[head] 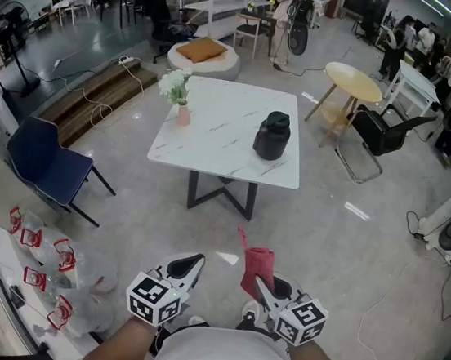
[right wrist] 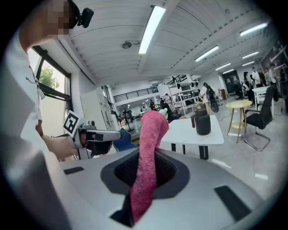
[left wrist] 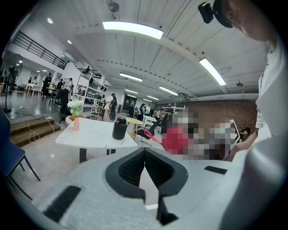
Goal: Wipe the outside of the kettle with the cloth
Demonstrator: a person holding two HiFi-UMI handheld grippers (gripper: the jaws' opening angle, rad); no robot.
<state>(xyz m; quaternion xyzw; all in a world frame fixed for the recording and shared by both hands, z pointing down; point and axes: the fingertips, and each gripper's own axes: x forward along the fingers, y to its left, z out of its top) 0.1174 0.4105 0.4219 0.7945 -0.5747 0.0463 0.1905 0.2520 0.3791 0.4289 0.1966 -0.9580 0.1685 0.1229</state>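
A black kettle stands on a white table on the grey floor. The right gripper pinches the red cloth; the left gripper is closed, empty.

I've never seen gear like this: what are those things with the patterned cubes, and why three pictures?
There is no robot: a person holds a two-jaw gripper in each hand, and the cubes are part of them. One picture comes from a camera on the person's head; the other two from cameras riding on the grippers. The left gripper has its jaws shut, empty. The right gripper is shut on a red cloth. Ahead, a white table bears a black kettle and a vase of flowers.
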